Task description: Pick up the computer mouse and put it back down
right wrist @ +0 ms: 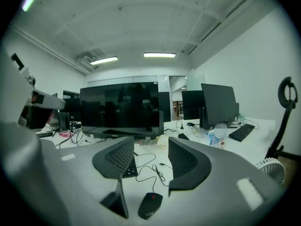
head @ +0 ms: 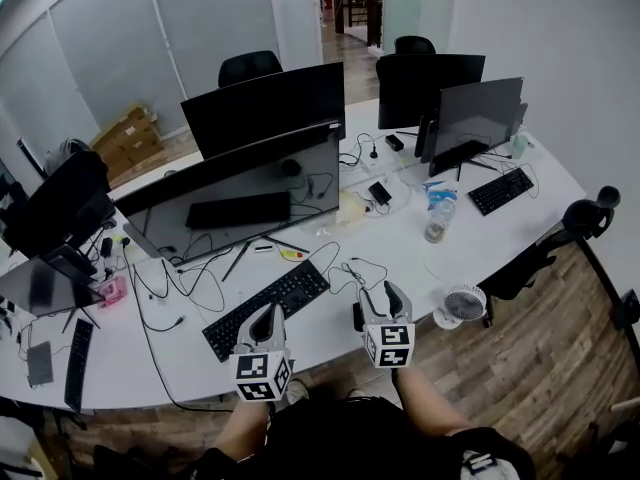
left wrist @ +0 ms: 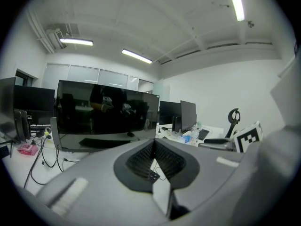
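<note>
Head view: the computer mouse (head: 357,316) lies on the desk (head: 470,258), just beside the right hand-held gripper (head: 385,290). Left gripper view: the left hand-held gripper (left wrist: 153,149) is closed and empty. Right gripper view: the jaws are wide apart, holding nothing; the computer mouse (right wrist: 150,205) sits below, between them. I think the pick-up is starting. Next, go down around the mouse and squeeze gently.

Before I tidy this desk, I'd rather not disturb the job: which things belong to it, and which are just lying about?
Job: black wired computer mouse with red wheel; open right gripper by it.
Lying about: long black keyboard; small white desk fan; clear plastic bottle; wide black monitor.
</note>
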A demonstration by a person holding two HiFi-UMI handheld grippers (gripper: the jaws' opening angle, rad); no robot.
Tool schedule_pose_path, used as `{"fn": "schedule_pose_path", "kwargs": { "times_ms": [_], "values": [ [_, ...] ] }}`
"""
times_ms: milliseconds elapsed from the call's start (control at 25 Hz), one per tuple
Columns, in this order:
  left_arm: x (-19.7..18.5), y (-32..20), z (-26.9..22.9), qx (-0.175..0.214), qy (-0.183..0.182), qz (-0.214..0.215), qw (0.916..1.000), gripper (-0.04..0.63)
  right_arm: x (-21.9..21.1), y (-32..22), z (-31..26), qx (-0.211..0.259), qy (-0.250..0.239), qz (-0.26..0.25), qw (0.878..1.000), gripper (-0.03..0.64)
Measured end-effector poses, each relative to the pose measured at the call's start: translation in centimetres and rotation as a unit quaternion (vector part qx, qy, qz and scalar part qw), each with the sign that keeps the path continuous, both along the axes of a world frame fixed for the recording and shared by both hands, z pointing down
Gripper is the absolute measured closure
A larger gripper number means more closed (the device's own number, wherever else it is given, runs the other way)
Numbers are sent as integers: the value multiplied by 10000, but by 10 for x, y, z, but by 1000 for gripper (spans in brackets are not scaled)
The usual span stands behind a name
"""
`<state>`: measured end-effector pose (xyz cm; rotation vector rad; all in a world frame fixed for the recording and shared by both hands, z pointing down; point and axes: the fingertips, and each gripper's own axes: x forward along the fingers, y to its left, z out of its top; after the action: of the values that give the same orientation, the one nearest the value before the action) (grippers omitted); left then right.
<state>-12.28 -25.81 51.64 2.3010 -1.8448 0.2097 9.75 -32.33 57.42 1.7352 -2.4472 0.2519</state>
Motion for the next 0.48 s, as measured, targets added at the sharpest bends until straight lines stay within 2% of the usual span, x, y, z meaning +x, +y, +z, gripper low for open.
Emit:
{"fn": "schedule_pose_path", "kwargs": {
  "times_ms": [120,320,480],
  "values": [
    [-10,1,3,-57,10,-18,10000,541,-5,-7,34,-407,214,73,9989,393],
    [-29,2,6,-97,56,-116,9999,541,-16,-16,90,-969,510,115,9939,368],
    [-41,5,9,-141,43,-196,9997,541,-16,-18,135,-1566,643,259,9852,353]
  ]
}}
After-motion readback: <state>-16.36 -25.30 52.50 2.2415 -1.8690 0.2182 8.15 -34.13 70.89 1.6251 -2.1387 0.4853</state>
